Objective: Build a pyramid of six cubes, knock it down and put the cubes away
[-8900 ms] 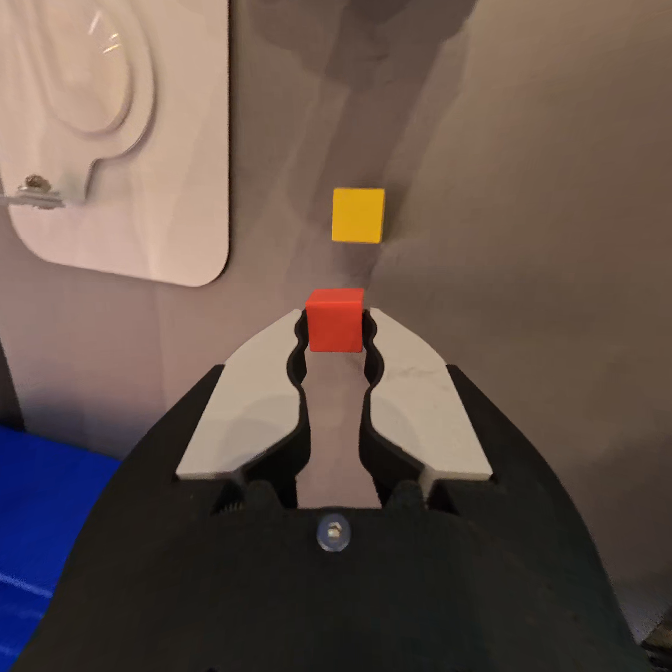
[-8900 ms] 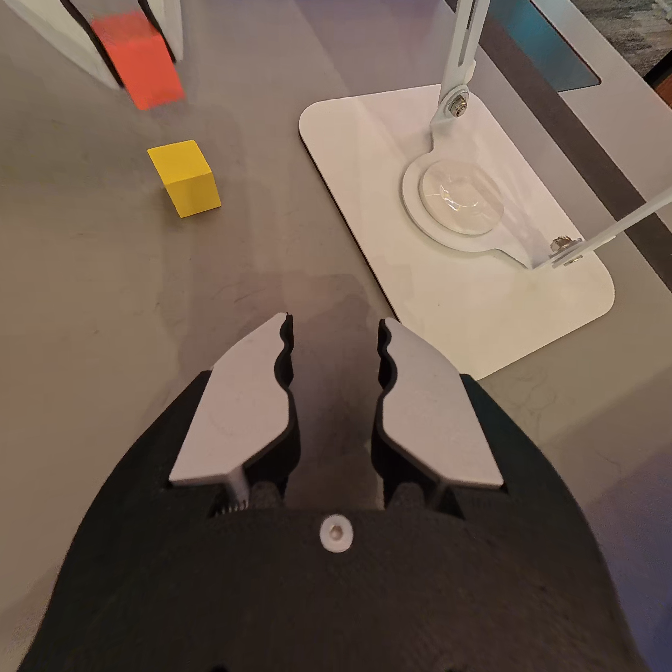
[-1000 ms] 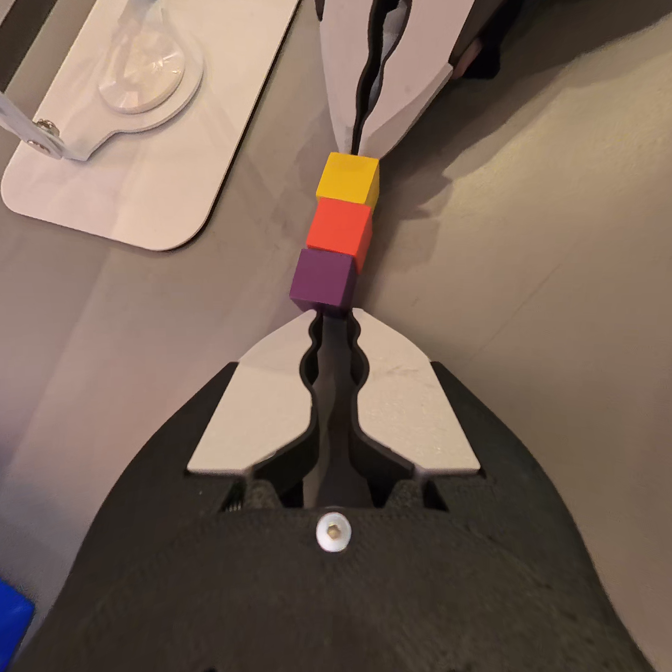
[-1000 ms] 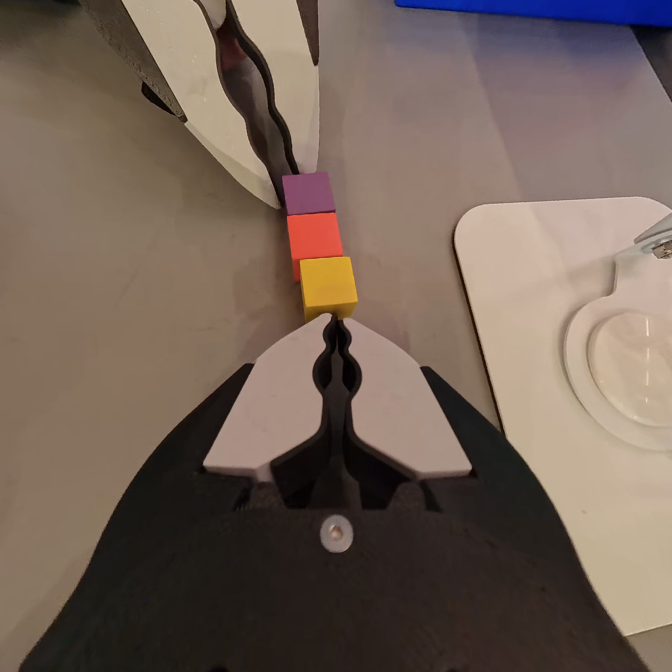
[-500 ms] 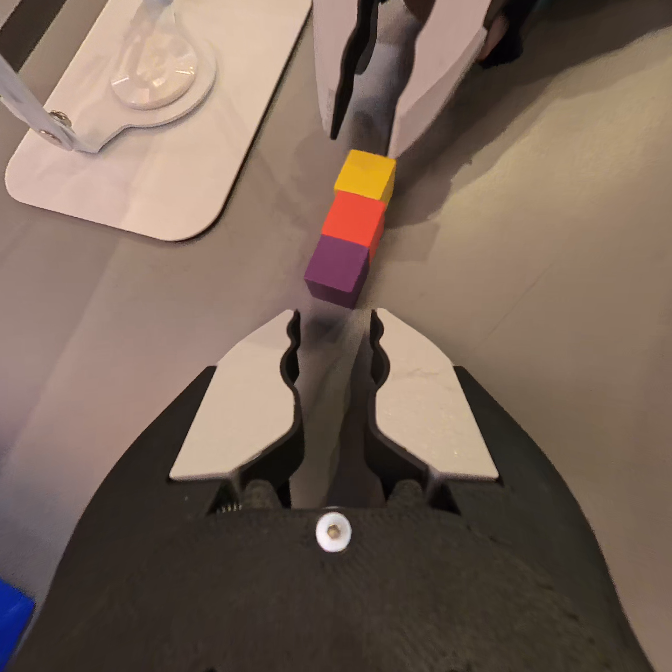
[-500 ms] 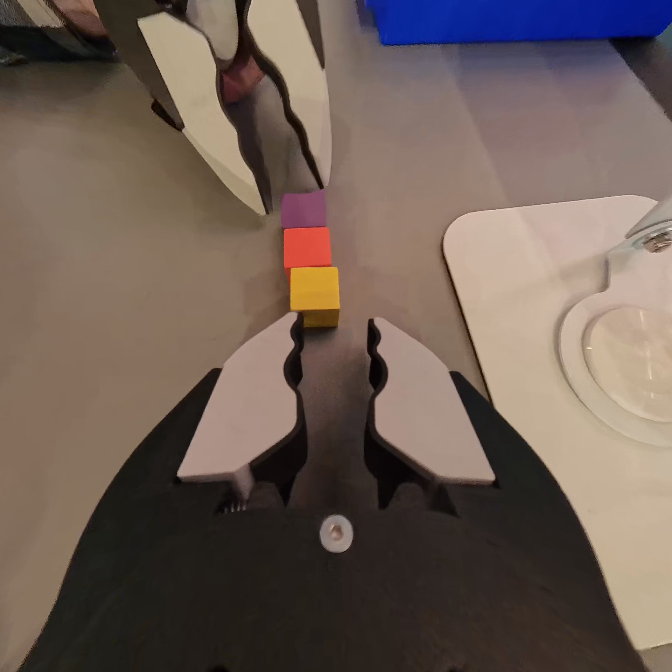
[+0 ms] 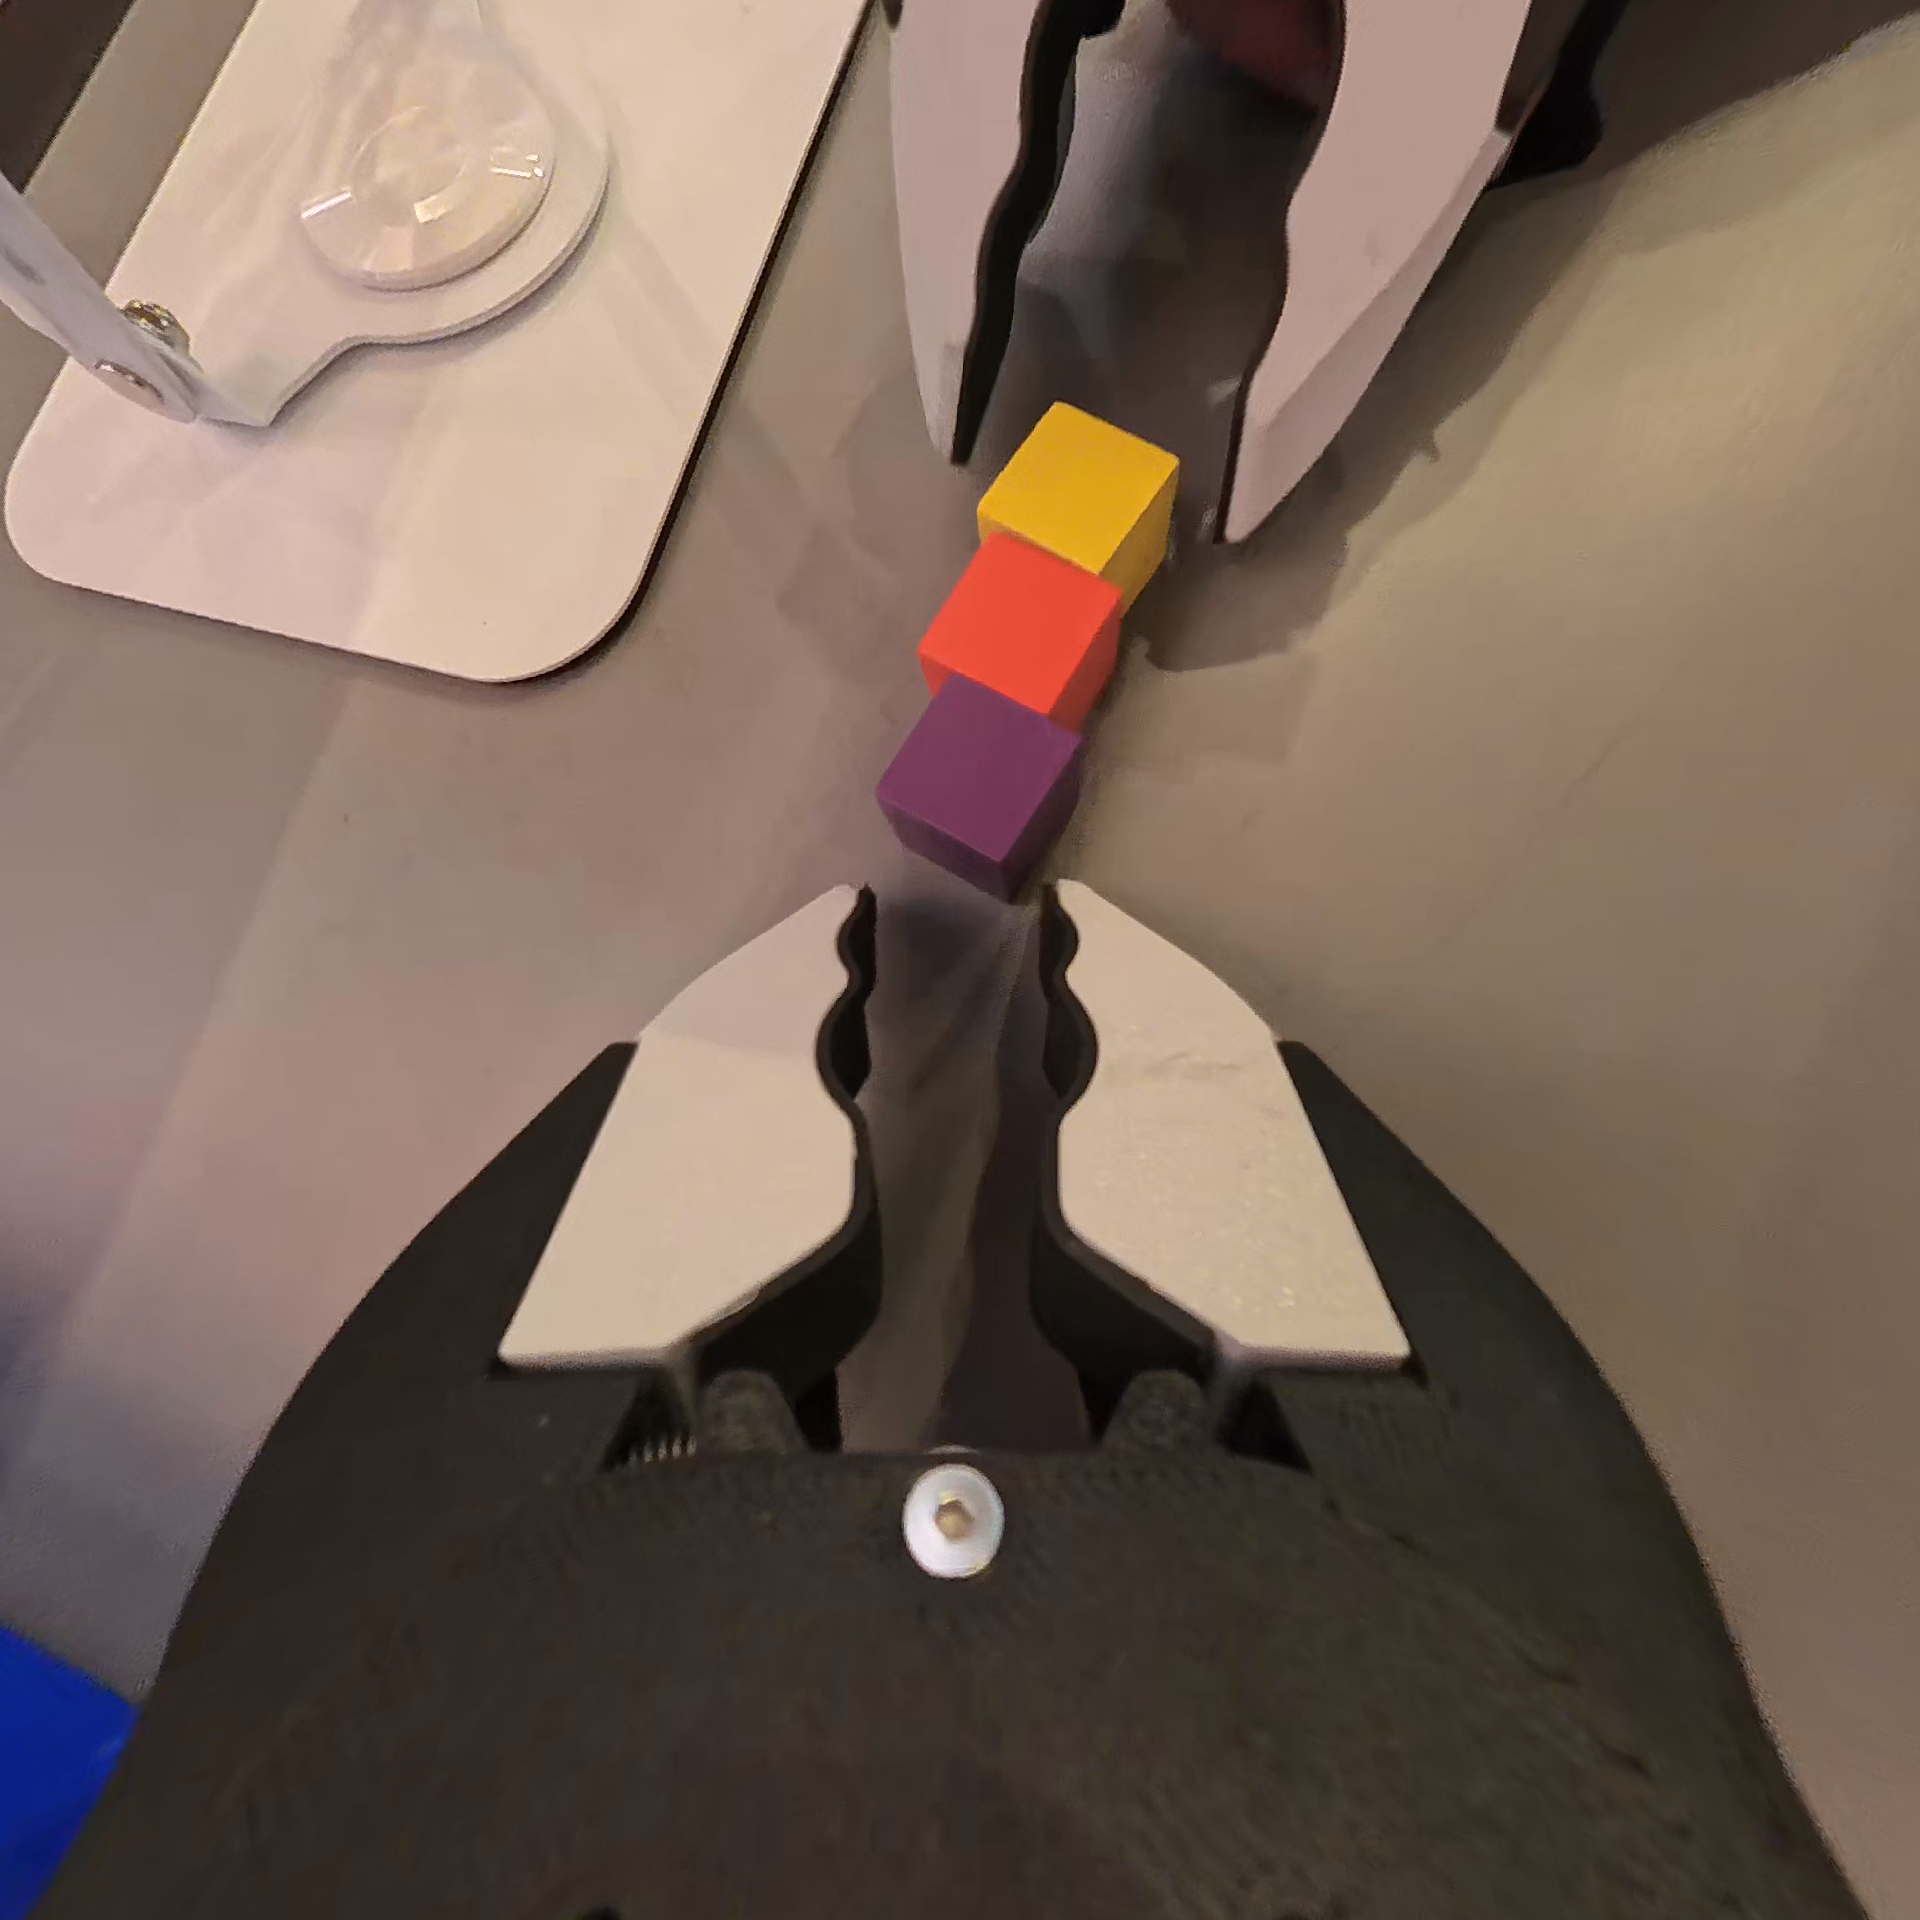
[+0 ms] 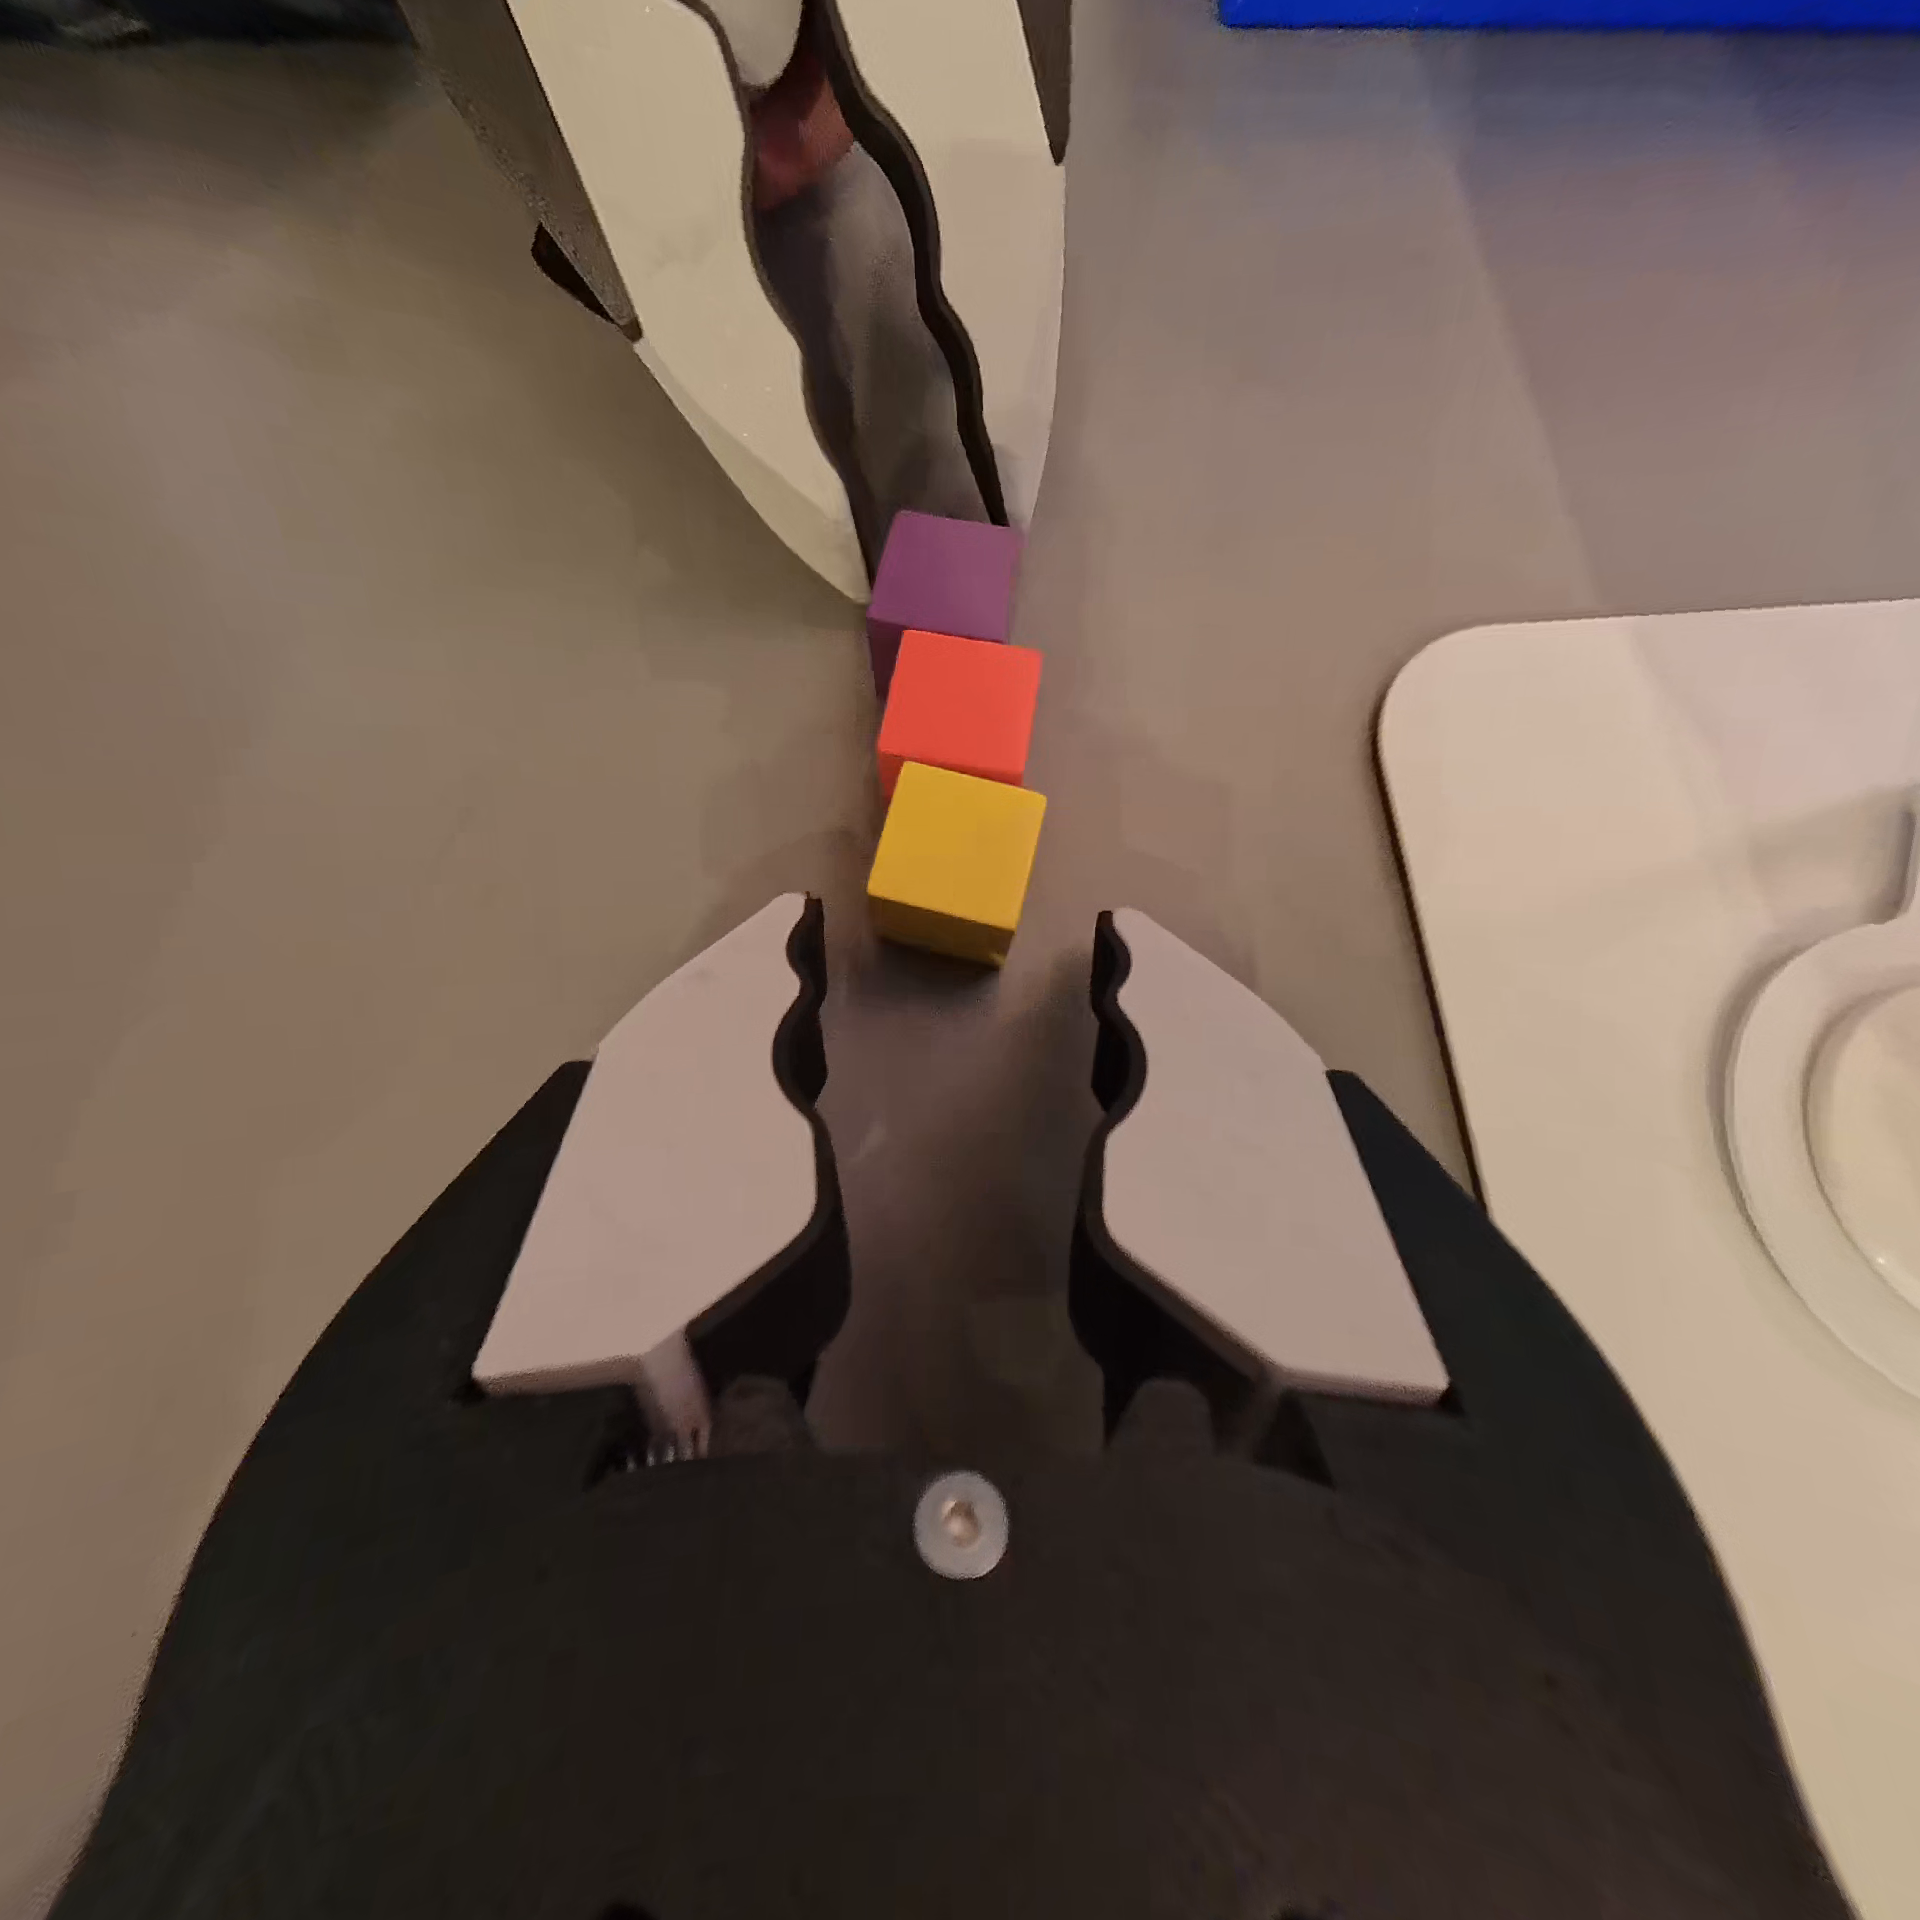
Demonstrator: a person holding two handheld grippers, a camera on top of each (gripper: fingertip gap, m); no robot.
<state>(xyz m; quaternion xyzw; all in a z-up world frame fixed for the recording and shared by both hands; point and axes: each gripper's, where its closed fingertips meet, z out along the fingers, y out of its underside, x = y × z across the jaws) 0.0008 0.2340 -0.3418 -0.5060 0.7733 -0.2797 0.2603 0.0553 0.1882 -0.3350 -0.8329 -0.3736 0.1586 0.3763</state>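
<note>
a purple cube (image 7: 982, 779), a red cube (image 7: 1023, 623) and a yellow cube (image 7: 1081, 488) lay touching in a row on the grey worktop (image 7: 1558, 727), near the edge of a white base plate (image 7: 416, 499); this looked like the pyramid's bottom row. the left gripper (image 7: 956, 904) and right gripper (image 8: 956, 920) faced its ends with jaws released, holding nothing. next, a fourth cube had to be fetched, though the remaining cubes were out of frame and only slivers of a blue thing (image 8: 1558, 12) showed.

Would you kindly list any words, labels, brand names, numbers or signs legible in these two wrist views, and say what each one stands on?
None: no writing shows in either view. The purple cube, red cube and yellow cube have plain faces; the white base plate, the blue bin, the grey table and both grippers' fingers bear no marks.
</note>
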